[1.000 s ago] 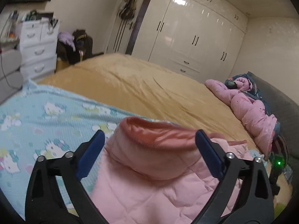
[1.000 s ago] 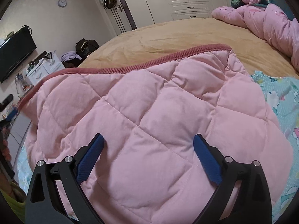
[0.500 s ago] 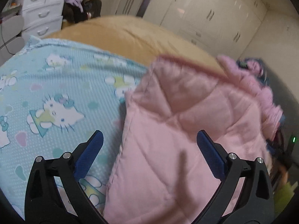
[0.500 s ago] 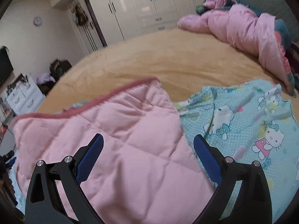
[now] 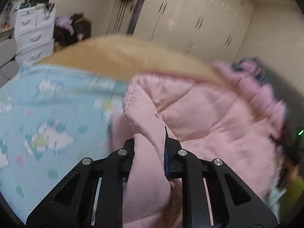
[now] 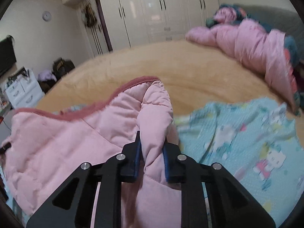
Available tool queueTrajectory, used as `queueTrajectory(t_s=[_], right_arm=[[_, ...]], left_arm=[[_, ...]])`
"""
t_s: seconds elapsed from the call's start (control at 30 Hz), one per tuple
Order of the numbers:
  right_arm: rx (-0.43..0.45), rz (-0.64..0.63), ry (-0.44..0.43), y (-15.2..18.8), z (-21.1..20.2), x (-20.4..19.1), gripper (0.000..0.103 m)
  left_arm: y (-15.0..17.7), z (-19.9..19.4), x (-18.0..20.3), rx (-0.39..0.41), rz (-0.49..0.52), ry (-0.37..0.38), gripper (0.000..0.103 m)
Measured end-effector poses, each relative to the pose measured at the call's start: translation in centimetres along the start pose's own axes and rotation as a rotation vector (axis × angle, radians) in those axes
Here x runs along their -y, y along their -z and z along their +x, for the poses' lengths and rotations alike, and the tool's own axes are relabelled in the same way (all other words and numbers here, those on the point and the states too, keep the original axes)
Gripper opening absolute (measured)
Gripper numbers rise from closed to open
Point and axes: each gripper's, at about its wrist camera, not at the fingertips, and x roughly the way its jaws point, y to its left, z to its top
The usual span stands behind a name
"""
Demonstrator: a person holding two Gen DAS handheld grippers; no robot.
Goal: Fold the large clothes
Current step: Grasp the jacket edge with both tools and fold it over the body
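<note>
Both grippers are closing on the pink quilted garment [image 6: 62, 142] lying on the bed [image 6: 190, 72]: left gripper [image 5: 150, 146] jaws are pinching its left edge, right gripper [image 6: 151, 148] jaws its right corner, the garment spanning between them.

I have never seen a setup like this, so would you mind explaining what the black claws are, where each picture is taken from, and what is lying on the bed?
There is no robot here. A person holds a two-finger gripper in each hand, and a fisheye camera on each looks forward along its fingers, so each picture shows one black claw from behind. The left gripper and the right gripper are both closing, each pinching a bunched fold of the pink quilted garment. That garment lies on a light blue cartoon-print sheet, spread over the tan bed cover. Farther back lie a pink duvet and white wardrobes.
</note>
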Motion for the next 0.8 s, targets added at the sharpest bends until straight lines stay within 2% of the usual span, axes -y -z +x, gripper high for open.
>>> queueTrajectory(t_s=[0.1, 0.23, 0.33, 0.47, 0.6, 0.8], right_arm=[[0.095, 0.024, -0.045, -2.8, -2.3, 0.0, 0.016], [0.144, -0.014, -0.032, -5.7, -2.9, -0.9, 0.016], [0.126, -0.002, -0.020, -6.9, -1.6, -0.6, 0.016], [0.082, -0.015, 0.029, -6.7, 1.1, -0.6, 0.016], [0.005, 0.007, 0.047, -5.4, 4.2, -0.4, 0.016], [-0.034, 0.018, 0.051, -4.1, 6.3, -0.3, 0.017]], left_arm=[[-2.8, -2.6, 1.8, 0.098, 0.054, 0.018, 0.010], [-5.3, -1.9, 3.4, 0.131, 0.121, -0.046, 0.010], [-6.6, -0.2, 3.7, 0.103, 0.124, -0.073, 0.010], [-6.8, 2.2, 4.1, 0.057, 0.163, -0.125, 0.010], [-5.1, 3.9, 2.9, 0.013, 0.159, -0.158, 0.010], [-3.2, 5.9, 0.8, -0.043, 0.141, -0.194, 0.010]])
